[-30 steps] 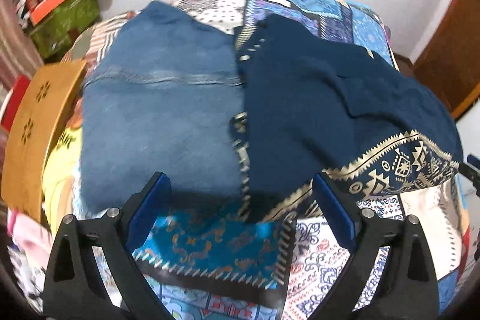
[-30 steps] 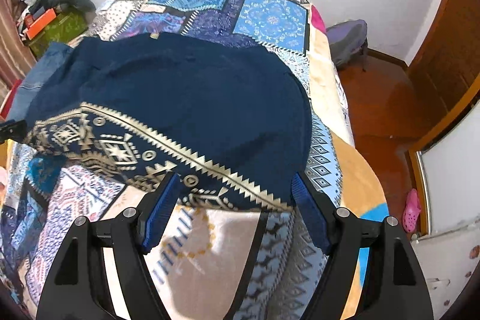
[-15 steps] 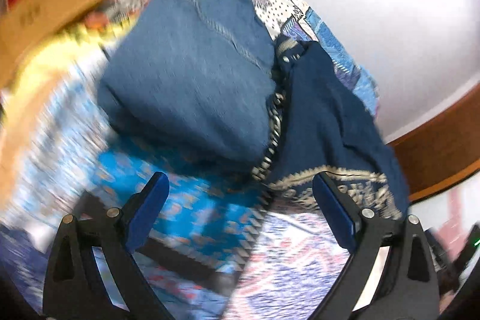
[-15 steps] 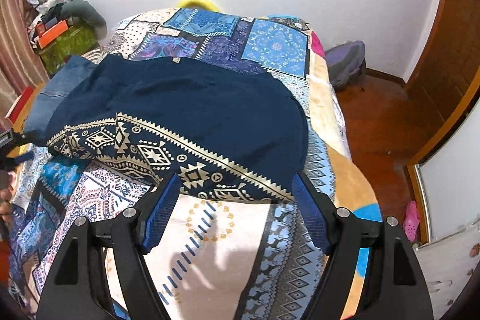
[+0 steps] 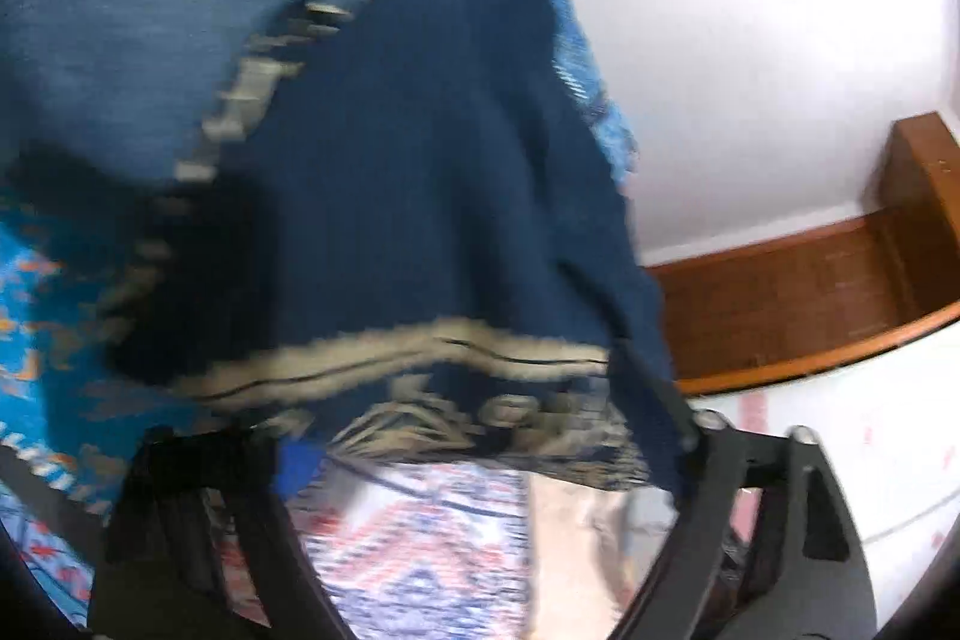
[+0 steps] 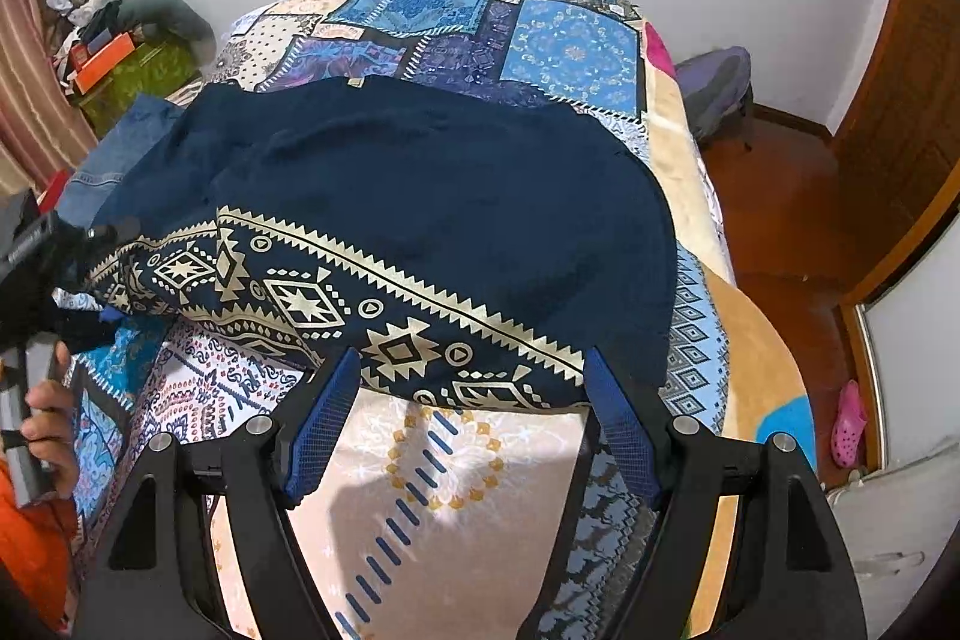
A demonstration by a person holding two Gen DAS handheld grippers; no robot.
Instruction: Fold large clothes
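Lying spread across the patchwork bed (image 6: 576, 52): navy garment (image 6: 432, 196), patterned hem toward both grippers, one edge overlapping folded jeans (image 5: 138, 16). Right gripper (image 6: 474, 418) jaws apart at the hem, holding nothing; left gripper (image 5: 480, 460) blurred at the hem corner, closure impossible to tell. Risks: single-layer pinch slipping, hem bunching, bedcover or jeans dragged along with the lift.

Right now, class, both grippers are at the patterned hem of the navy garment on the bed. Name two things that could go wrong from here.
1. The navy garment overlaps the folded denim piece; lifting its left corner may drag that along.
2. The right gripper is open and short of the hem, so the left gripper might pull alone and skew the fold.
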